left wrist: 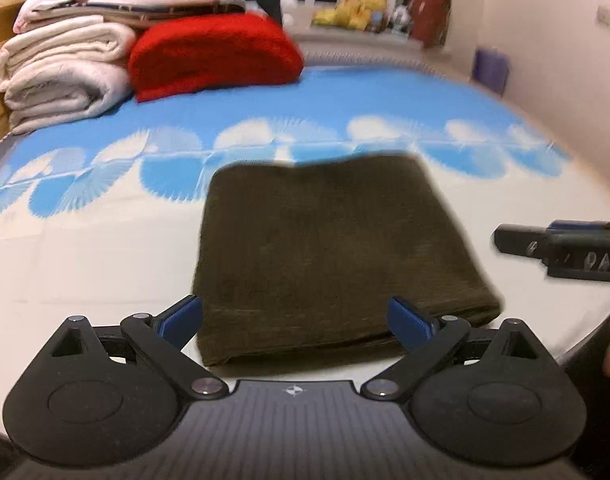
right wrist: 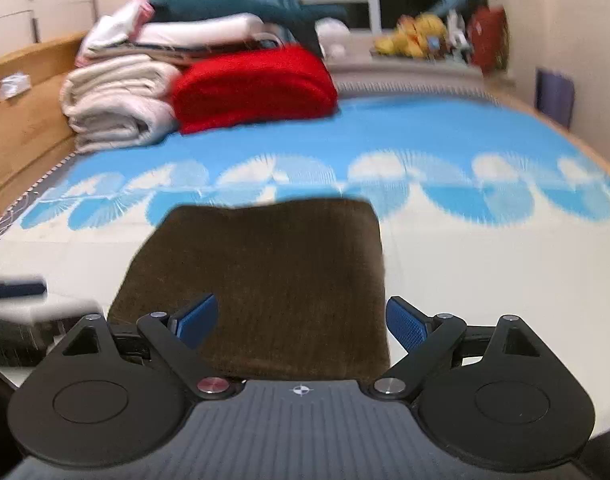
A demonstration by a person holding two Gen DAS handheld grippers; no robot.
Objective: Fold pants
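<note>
The dark olive-brown pants [left wrist: 325,248] lie folded into a compact rectangle on the bed, and show in the right wrist view [right wrist: 265,280] too. My left gripper [left wrist: 295,320] is open and empty, its blue pads on either side of the near edge of the pants, just above it. My right gripper [right wrist: 301,322] is open and empty over the near right part of the pants. The right gripper also shows at the right edge of the left wrist view [left wrist: 561,252]. A part of the left gripper [right wrist: 17,290] shows blurred at the left of the right wrist view.
The bed sheet [left wrist: 105,264] is white near me and blue with white fan shapes further back. A folded red blanket [left wrist: 213,56] and a stack of white and pink bedding [left wrist: 65,68] lie at the far left. A wooden bed frame [right wrist: 25,120] runs along the left. Toys sit on the far sill [right wrist: 417,40].
</note>
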